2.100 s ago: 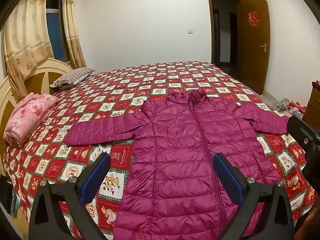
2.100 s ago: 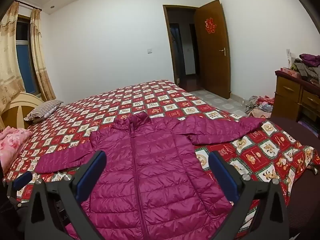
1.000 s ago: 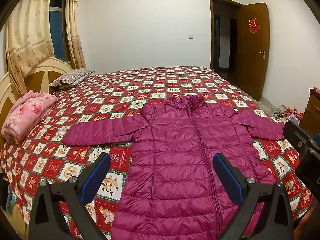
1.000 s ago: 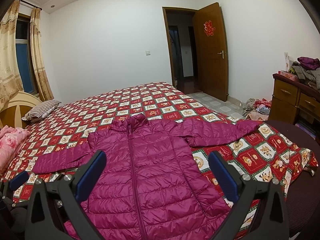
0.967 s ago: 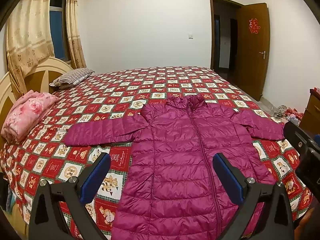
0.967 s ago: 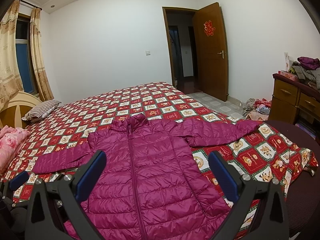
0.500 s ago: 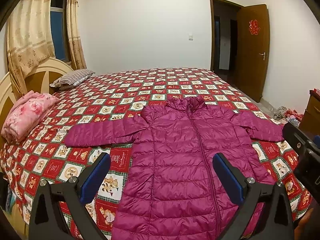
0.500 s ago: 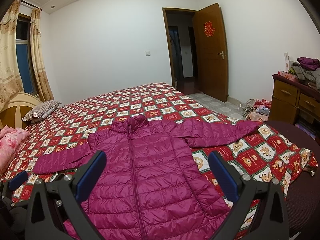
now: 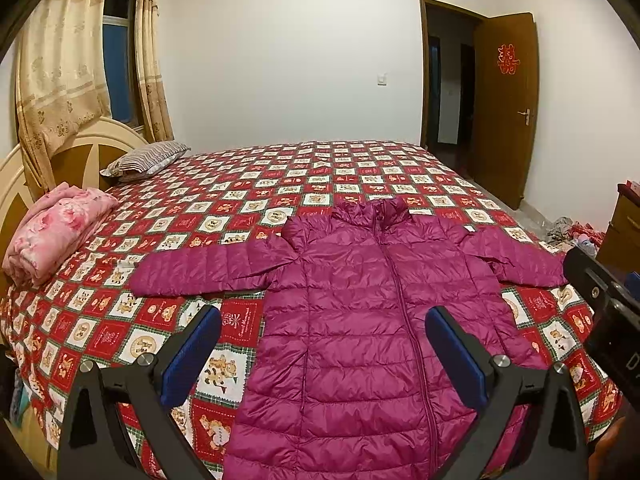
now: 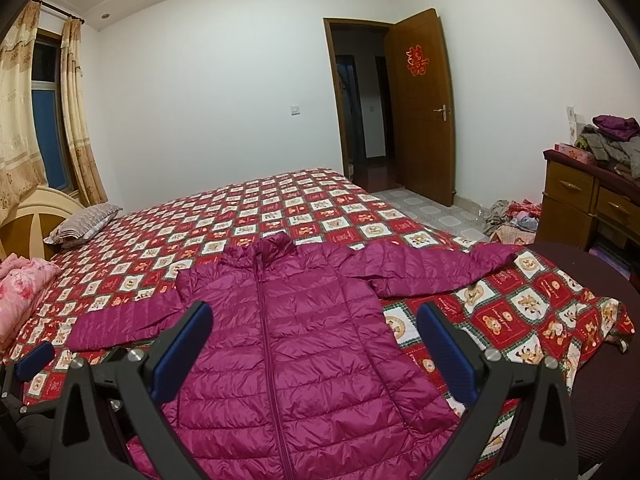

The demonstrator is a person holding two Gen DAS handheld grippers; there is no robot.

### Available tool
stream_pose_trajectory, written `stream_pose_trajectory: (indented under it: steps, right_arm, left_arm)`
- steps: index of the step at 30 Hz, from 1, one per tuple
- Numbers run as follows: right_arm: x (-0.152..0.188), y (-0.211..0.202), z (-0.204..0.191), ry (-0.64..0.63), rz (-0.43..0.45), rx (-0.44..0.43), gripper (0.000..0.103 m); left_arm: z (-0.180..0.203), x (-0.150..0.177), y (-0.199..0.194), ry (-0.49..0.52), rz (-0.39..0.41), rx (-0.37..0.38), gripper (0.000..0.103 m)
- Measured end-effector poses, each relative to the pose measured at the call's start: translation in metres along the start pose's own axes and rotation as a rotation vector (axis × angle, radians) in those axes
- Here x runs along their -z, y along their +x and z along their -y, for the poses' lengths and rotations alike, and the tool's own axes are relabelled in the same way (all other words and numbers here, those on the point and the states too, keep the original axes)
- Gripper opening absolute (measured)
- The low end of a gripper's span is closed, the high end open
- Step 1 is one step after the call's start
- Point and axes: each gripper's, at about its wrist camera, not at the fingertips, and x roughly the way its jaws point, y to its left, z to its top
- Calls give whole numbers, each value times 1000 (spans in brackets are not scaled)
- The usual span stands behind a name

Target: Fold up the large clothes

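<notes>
Left tool (image 9: 322,314): blue pads spread wide, gripping nothing. Hangs in the air over the bottom part of the puffy purple-pink quilted jacket (image 9: 360,340), not touching it. Right tool (image 10: 314,308): the same, spread wide and empty, up above the lower half of that jacket.

Under both tools, flat on the bed with the red, white and green teddy-bear quilt (image 9: 280,184). Zipped up, front side up, collar pointing away toward the far wall, bottom edge nearest the cameras. Left sleeve (image 9: 208,268) stretched straight out to the side on the quilt. Right sleeve (image 10: 432,268) stretched out the other way, cuff near the edge of the bed.

Further off: striped grey pillow (image 9: 146,158) and rolled pink flowery blanket (image 9: 56,228) by the headboard, well apart from the jacket. Brown wooden door (image 10: 424,112) standing open. Brown wooden dresser (image 10: 580,196) with heaped clothes on top, off to the right.

Step in hand, by the look of it: the very start. Laid out smooth, no fold made yet.

Next move, most likely: come down on one sleeve near the cuff, pinch it, lift it and lay it across the chest. Then the other sleeve. Calls for a firm pinch, since such shiny, puffy cloth looks slippery and springy.
</notes>
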Motion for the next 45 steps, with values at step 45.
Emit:
stream_pose_trajectory:
  steps: [45]
  right_arm:
    - [0,-17,5,1,34,25,103]
  left_arm:
    - [9,5,-16,4,31,29,102]
